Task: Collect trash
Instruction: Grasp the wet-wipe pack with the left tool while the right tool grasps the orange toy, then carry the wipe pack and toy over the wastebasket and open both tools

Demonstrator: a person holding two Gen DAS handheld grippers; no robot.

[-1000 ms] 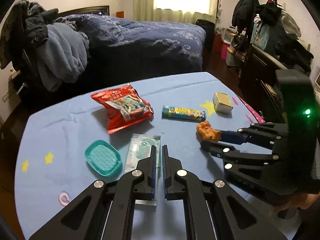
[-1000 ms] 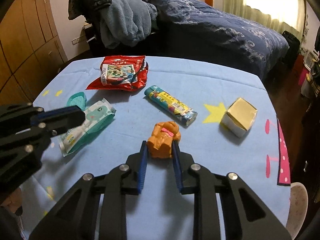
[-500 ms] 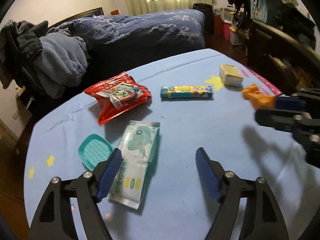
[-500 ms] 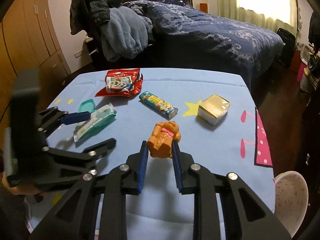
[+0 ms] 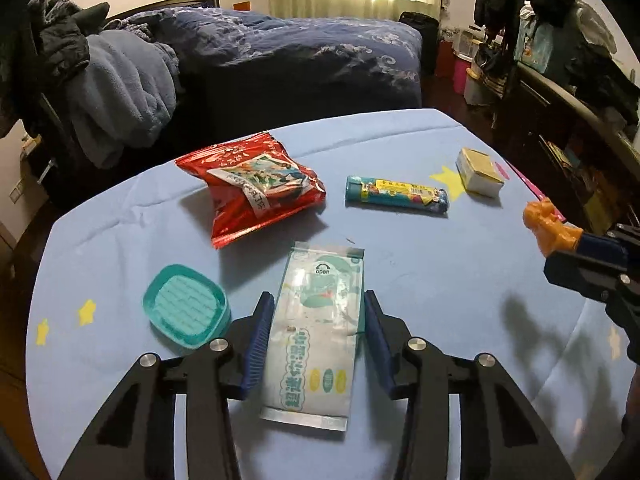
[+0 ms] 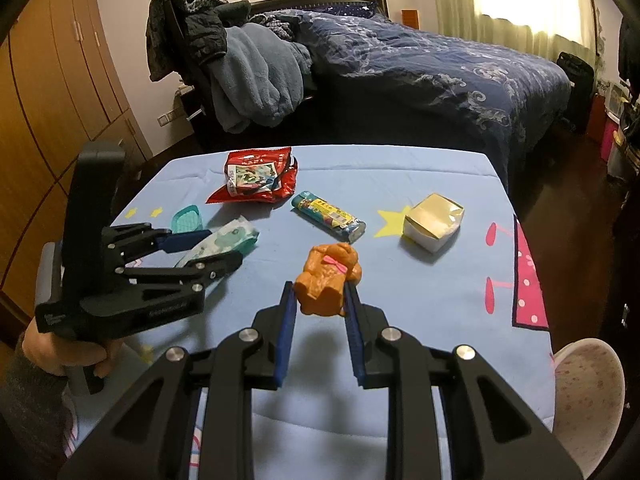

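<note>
Blue pads of the left gripper [image 5: 316,320] flank a pale wet-wipe pack [image 5: 318,332] that lies flat on the light-blue tablecloth [image 5: 420,280]. The jaws are closing, with the pack between them and a thin gap on each side, so the pads do not yet press it. Just left of that gripper sits a teal soap dish [image 5: 184,310]; beyond the pack lie a red snack bag [image 5: 256,186], a teal tube-shaped wrapper [image 5: 396,194] and a small box [image 5: 478,172].

Off to the right, well apart from the pack, the right gripper [image 6: 320,300] is clenched on an orange bear-shaped toy [image 6: 328,280], held between its 2 pads above the cloth. In the right wrist view a hand [image 6: 60,350] holds the left gripper's handle at the table's left edge.
</note>
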